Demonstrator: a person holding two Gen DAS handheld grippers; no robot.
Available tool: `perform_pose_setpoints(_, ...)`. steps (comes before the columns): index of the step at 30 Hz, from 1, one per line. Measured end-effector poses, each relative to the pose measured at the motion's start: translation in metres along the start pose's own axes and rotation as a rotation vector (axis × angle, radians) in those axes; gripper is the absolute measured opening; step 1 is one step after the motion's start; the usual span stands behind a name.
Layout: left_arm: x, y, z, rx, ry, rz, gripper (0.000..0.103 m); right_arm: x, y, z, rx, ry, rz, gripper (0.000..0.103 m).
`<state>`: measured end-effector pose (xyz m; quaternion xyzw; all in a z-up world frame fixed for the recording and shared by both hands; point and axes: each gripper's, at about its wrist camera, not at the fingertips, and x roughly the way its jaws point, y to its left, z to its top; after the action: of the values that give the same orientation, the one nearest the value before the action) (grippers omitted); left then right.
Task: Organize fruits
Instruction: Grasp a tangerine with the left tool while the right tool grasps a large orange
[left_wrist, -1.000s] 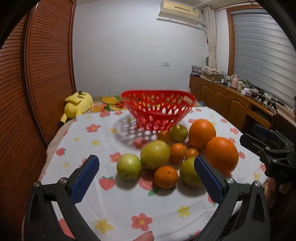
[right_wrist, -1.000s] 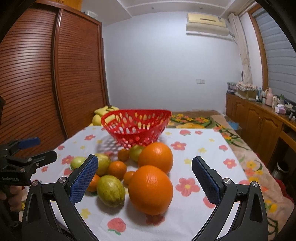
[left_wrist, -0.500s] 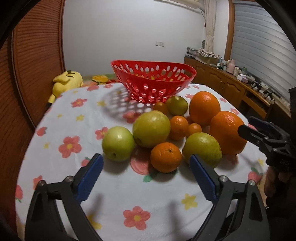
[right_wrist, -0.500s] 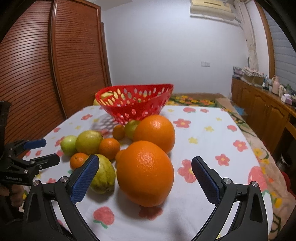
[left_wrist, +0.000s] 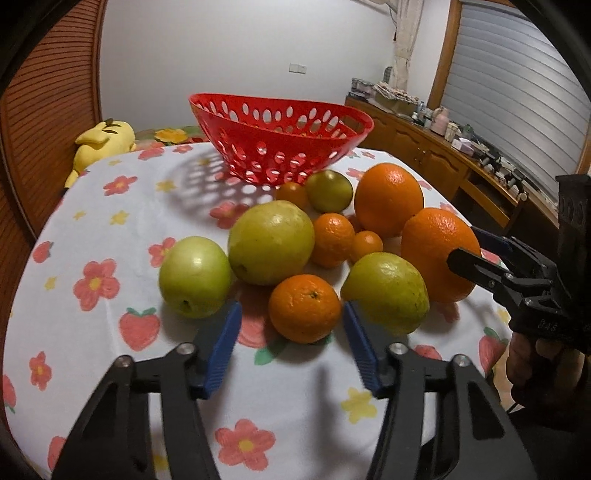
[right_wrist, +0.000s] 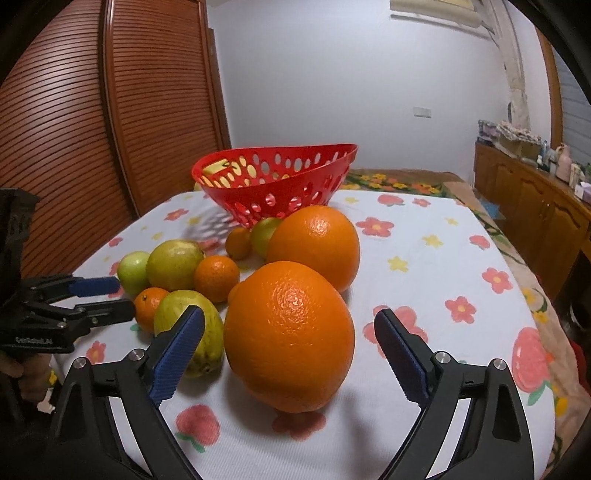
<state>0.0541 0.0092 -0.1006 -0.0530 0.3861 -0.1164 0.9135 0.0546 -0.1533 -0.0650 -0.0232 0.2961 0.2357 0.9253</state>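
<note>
Several fruits lie on a flowered tablecloth in front of an empty red basket (left_wrist: 280, 147). My left gripper (left_wrist: 291, 314) is low over the cloth. Its jaws are closing with a small orange (left_wrist: 304, 308) between them, and gaps still show at both pads. A green fruit (left_wrist: 194, 277) lies to its left and a yellow-green fruit (left_wrist: 386, 291) to its right. My right gripper (right_wrist: 290, 317) straddles a large orange (right_wrist: 290, 332). Those jaws are closing too, with the pads clear of the peel. A second large orange (right_wrist: 314, 243) sits just behind, before the basket (right_wrist: 277, 184).
A yellow plush toy (left_wrist: 99, 142) lies past the table's far left edge. Slatted wooden doors (right_wrist: 74, 129) stand at the left, and a wooden cabinet (left_wrist: 424, 155) with clutter runs along the right wall. Bare cloth (right_wrist: 443, 258) spreads right of the oranges.
Both grippers sank and closed in on the fruit pile. The left jaws narrowed a lot around the small orange. The right jaws narrowed slightly around the large orange.
</note>
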Motion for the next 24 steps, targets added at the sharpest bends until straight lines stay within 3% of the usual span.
perform_pose_setpoints(13, 0.018, -0.002, 0.002, 0.021, 0.055, -0.040, 0.048, 0.008, -0.003, -0.001, 0.001, 0.032, 0.031, 0.091)
perform_pose_setpoints(24, 0.022, 0.001, 0.003, 0.032, 0.046, -0.063, 0.045, 0.015, -0.006, -0.001, 0.009, 0.060, 0.062, 0.091)
